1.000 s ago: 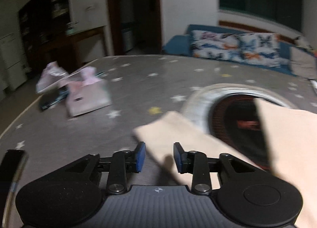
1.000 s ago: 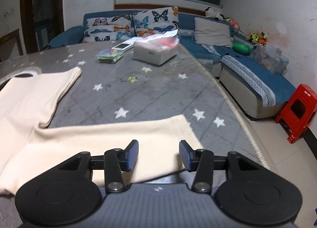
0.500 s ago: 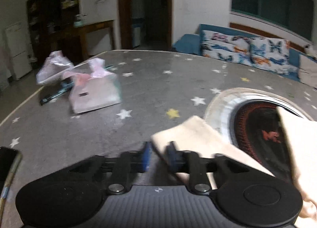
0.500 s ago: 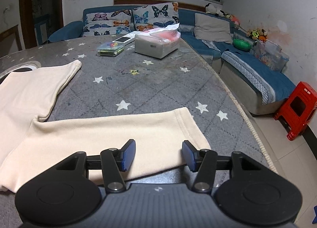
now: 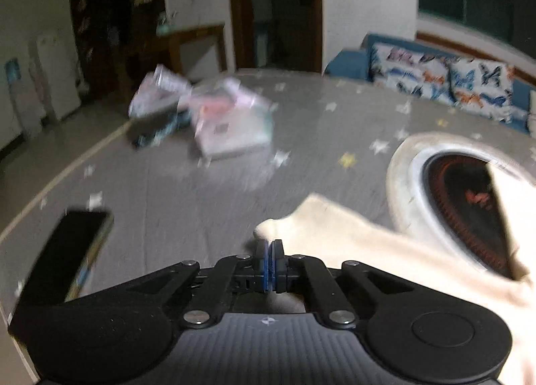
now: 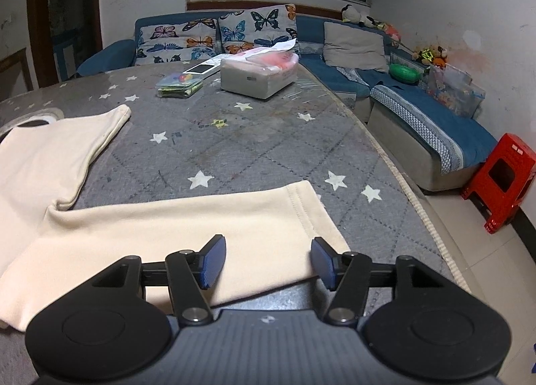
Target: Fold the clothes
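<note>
A cream garment (image 6: 174, 234) lies spread on the grey star-patterned table (image 6: 268, 137). In the right wrist view one leg points toward me with its hem (image 6: 301, 204) between the fingers; the other leg (image 6: 67, 147) lies at the left. My right gripper (image 6: 268, 261) is open and just above the near leg's edge. In the left wrist view, my left gripper (image 5: 270, 257) is shut on a corner of the cream garment (image 5: 351, 244), which bunches up at the pads. The cloth trails to the right.
A round heater opening (image 5: 469, 211) with a white rim is set in the table beside the held cloth. A black phone (image 5: 70, 251) lies left of the left gripper. A tissue pack (image 5: 231, 130), a tissue box (image 6: 258, 73), small cases (image 6: 179, 83) and a sofa (image 6: 418, 107) stand beyond.
My left gripper has closed on the garment's corner and moved left with it, and that view is now blurred. My right gripper stays open and has edged slightly over the leg's hem.
</note>
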Available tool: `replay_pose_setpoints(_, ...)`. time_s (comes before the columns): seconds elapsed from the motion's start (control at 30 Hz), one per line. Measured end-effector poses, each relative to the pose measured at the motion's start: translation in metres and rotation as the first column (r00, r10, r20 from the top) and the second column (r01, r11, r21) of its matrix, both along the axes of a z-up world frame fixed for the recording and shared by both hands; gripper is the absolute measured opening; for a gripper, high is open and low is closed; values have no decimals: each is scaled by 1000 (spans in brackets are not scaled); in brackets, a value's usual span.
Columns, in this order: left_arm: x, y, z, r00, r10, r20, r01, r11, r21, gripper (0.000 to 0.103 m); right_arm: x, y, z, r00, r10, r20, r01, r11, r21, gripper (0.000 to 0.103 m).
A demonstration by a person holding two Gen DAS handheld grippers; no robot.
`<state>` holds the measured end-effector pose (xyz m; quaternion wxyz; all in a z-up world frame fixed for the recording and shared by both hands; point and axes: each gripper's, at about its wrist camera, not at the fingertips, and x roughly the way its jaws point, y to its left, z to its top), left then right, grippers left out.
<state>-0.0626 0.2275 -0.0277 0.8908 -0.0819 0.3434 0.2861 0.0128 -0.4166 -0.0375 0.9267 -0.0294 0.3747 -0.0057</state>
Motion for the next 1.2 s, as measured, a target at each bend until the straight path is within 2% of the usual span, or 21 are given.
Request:
replay_pose_setpoints(0.1,-1,-1,5,1000,-10,15,10,1000,-11,2,-7,-5,7,1000,-18,20,18,1000,20,58)
replay_pose_setpoints(0.37,-9,-7,32,996,-28,90,28,1000,-5,16,-16,-28,10,996,-87,26,85,994,67,55)
replay_pose_setpoints(0.53,-5,-41,44,981,-156,119,160,987,-30,17,-14,-37,2,992,-122,15,120,987,102,50)
replay_pose_setpoints(0.63,1,-69,48,959,-251,131,259,965,-42,29,-12,-43,-2,990,-143,8,141,982,123,40)
replay_pose_setpoints(0.7,4,-87,50,939,-313,139,323,945,-50,30,-11,-46,-4,988,-156,12,153,979,132,36)
replay_pose_setpoints(0.8,11,-120,50,899,-410,152,424,903,-70,30,-10,-49,-5,984,-176,19,171,974,151,19)
replay_pose_setpoints(0.87,17,-145,48,863,-483,151,497,863,-83,30,-9,-51,-5,982,-187,23,181,970,165,9)
replay_pose_setpoints(0.93,21,-172,44,823,-552,137,565,821,-88,31,-10,-52,-4,981,-190,35,181,967,180,6)
replay_pose_setpoints(1.03,23,-213,37,748,-653,115,663,743,-91,31,-12,-51,-2,980,-193,59,180,967,179,5)
replay_pose_setpoints(1.2,19,-279,22,598,-798,73,801,593,-81,31,-11,-52,-2,979,-195,64,182,969,165,4)
